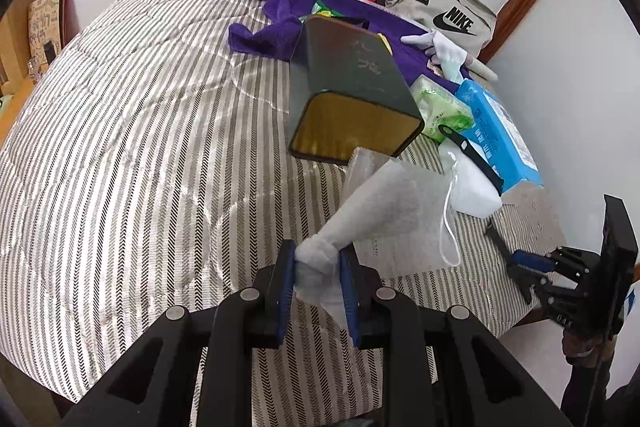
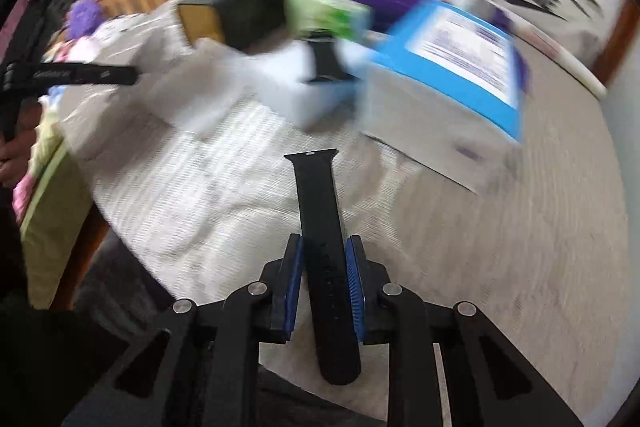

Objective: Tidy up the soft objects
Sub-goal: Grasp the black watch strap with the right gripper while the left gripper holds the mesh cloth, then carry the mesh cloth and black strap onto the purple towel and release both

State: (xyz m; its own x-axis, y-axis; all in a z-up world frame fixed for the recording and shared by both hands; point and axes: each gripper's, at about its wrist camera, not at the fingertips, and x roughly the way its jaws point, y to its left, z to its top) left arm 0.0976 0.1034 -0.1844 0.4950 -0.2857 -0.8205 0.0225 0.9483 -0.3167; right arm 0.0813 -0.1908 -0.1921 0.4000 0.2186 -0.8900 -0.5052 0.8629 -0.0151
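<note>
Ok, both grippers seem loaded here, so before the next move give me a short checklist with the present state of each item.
1. Left gripper shut on the white mesh pouch: ok, pads pinch its bunched neck.
2. Right gripper shut on the black watch strap: ok, strap runs lengthwise between the pads.
3. Pouch mouth open to take the strap: cannot tell.
4. Dark tin box open end unobstructed: ok, lying on its side, gold interior visible.
5. Second strap piece accounted for: ok, lying on the white packet.
6. Right wrist view sharp enough to aim: not ok, blurred.
</note>
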